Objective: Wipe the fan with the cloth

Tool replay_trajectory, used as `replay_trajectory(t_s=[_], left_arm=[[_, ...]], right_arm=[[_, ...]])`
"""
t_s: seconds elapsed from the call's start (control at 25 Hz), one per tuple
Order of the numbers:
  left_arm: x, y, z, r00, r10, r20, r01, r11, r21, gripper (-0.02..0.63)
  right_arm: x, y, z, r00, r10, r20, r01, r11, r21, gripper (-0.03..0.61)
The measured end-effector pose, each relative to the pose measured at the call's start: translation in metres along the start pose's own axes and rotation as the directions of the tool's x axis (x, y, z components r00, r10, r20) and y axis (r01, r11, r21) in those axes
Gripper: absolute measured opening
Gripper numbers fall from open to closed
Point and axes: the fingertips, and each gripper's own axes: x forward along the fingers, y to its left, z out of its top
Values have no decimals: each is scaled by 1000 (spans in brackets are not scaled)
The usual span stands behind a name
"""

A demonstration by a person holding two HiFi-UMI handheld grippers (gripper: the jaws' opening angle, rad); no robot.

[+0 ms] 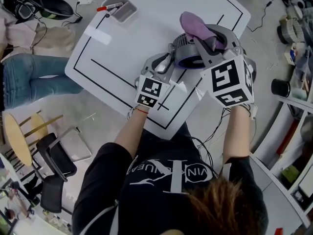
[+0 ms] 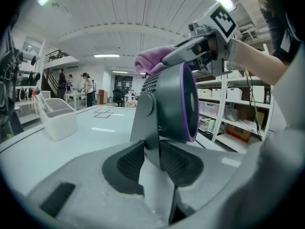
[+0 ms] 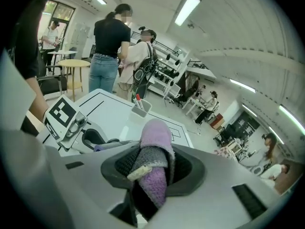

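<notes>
A grey fan [image 1: 188, 53] with a purple rim stands near the front right of the white table [image 1: 112, 48]. My left gripper [image 1: 166, 61] is shut on the fan's upright stand [image 2: 148, 137], which sits between both pads. The fan's head [image 2: 174, 101] rises just beyond the jaws. My right gripper [image 1: 211, 37] is shut on a folded purple cloth [image 1: 194, 24] and holds it on top of the fan's head. In the right gripper view the cloth [image 3: 155, 163] fills the jaws and sticks out past them. The left gripper view shows the cloth [image 2: 150, 60] lying over the fan's top edge.
A white bin with pens [image 1: 120, 8] stands at the table's far side, also visible as the bin [image 2: 57, 118] in the left gripper view. A stool [image 1: 17, 138] and a chair [image 1: 58, 160] are on the floor at left, shelves [image 1: 293, 106] at right. People [image 3: 112, 46] stand beyond the table.
</notes>
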Motion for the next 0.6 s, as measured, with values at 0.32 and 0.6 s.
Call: replay_trajectory(t_s=[0.32,0.6], left_arm=[[1,1,-1,1000,3,-1,-3,1000,-2,101],[1,2,-1,1000,-4,9,4,1000,-15,101]], right_arm=[[-16,-28,-41,996,-78,44,66,971,232,129],[-18,-37,-68,991,-131,29,115,942,315,129]])
